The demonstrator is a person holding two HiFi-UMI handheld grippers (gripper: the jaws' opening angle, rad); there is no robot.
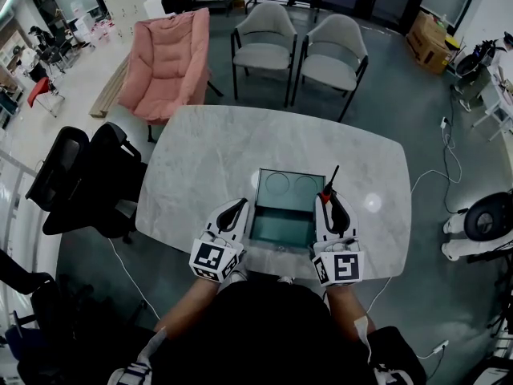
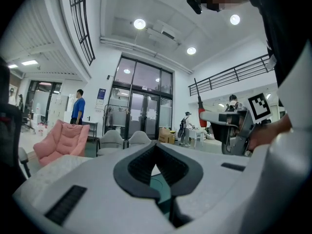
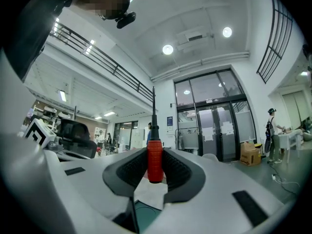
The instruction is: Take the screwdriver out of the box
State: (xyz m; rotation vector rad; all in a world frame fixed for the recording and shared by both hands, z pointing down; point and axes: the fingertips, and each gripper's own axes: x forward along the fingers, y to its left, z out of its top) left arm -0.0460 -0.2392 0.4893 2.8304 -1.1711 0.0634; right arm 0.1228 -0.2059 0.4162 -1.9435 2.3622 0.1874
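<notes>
Between right gripper pads: red-handled, black-shafted screwdriver, clamped upright, apparently to clear green-tinted box beneath; left gripper closed, empty.

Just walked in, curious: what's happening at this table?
A person at a white marble table holds a gripper in each hand. The right gripper is clamped on a red-handled screwdriver, upright over the right edge of the open green-tinted box. The left gripper, shut and empty, hovers at the box's left side.

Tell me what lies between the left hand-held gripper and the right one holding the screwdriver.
The open teal box sits between them, which shows in the head view.
</notes>
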